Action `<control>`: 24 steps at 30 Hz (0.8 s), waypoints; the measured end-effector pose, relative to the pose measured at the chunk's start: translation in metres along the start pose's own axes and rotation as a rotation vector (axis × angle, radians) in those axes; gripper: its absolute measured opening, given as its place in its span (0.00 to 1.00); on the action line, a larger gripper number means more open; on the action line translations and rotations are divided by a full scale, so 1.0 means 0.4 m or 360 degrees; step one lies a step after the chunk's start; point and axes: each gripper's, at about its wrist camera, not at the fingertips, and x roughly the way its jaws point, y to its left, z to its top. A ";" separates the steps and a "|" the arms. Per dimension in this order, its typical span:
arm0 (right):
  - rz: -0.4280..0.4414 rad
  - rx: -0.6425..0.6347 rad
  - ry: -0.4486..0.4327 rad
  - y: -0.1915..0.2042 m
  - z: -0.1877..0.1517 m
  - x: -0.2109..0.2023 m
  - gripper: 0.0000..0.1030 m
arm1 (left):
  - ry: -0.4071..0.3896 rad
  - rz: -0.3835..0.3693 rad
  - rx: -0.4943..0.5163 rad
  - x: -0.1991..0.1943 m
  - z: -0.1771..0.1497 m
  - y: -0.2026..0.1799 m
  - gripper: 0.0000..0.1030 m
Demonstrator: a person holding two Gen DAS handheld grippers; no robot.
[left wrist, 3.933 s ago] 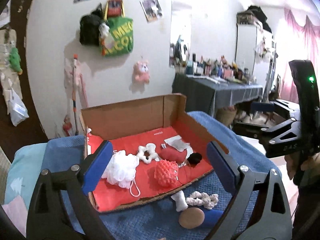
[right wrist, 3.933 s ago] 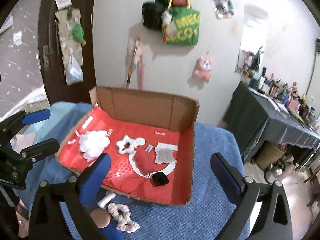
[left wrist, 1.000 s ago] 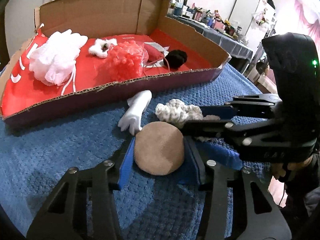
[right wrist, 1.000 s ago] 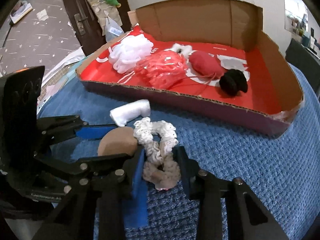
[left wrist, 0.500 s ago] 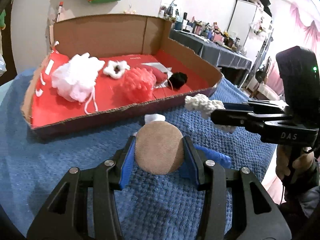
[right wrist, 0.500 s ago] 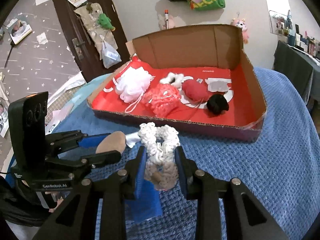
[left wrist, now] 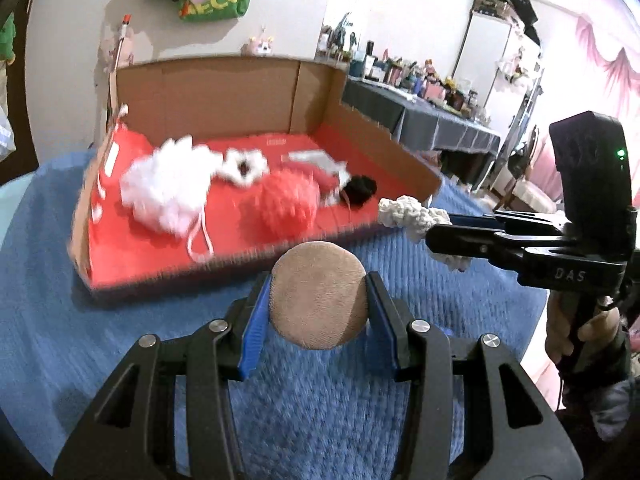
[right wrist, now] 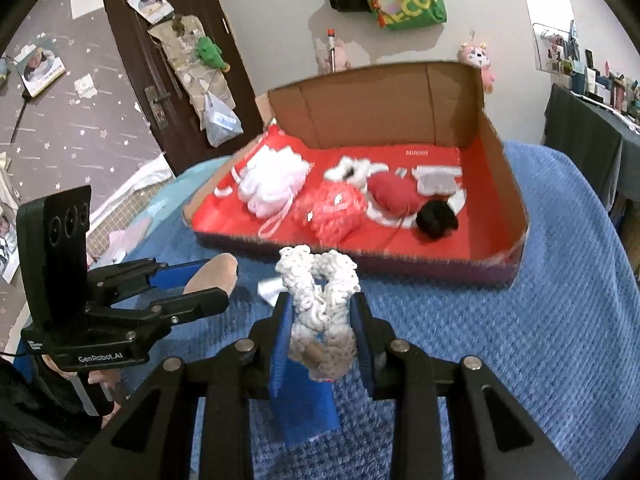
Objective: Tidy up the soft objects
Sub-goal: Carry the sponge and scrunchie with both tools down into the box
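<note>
The left tongs (left wrist: 319,295) clamp a round tan puff (left wrist: 319,294), a flat disc with a short, suede-like nap, gripped at its two edges by the blue pads and held face-on to the camera above the blue blanket (left wrist: 120,344). The right tongs (right wrist: 322,334) are closed on a cream scrunchie (right wrist: 318,284), a knobbly crocheted loop that stands up out of the pads, with a greyer, fuzzier part and a small brown bit down between them.

Just ahead of both tongs lies the box (right wrist: 376,102), a shallow cardboard tray with a red floor, its low front wall nearest the tongs. Inside it, from the left tongs' side to the right: a white mesh pouf (left wrist: 166,190) with a cord loop, a small white fluffy ring (left wrist: 242,166) behind it, a red mesh pouf (left wrist: 286,206), a red pad (right wrist: 390,194) and a black scrunchie (right wrist: 436,220), all close together.

In the right wrist view a small white thing (right wrist: 270,290) lies on the blanket between the tongs and the box; motion blur leaves what it is unclear.
</note>
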 end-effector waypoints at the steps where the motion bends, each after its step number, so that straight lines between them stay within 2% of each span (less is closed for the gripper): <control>1: -0.0007 -0.0005 -0.0018 -0.001 0.017 -0.006 0.31 | -0.0016 0.0007 0.0007 -0.003 0.018 0.004 0.43; 5: -0.0048 -0.0051 -0.0077 -0.005 0.098 -0.014 0.31 | -0.0059 0.0028 0.0051 -0.001 0.111 0.031 0.43; 9: -0.0103 -0.0088 -0.0103 -0.020 0.182 0.006 0.31 | -0.0025 0.0028 0.0040 0.032 0.204 0.076 0.43; 12: -0.0152 -0.0114 -0.0085 -0.042 0.252 0.041 0.31 | 0.0023 0.0085 0.0081 0.079 0.274 0.106 0.43; 19: -0.0300 -0.0131 0.0071 -0.116 0.397 0.182 0.31 | 0.0203 0.0205 0.0118 0.210 0.363 0.173 0.43; 24: -0.0430 -0.0169 0.0213 -0.158 0.449 0.292 0.31 | 0.0356 0.0295 0.0150 0.315 0.387 0.225 0.43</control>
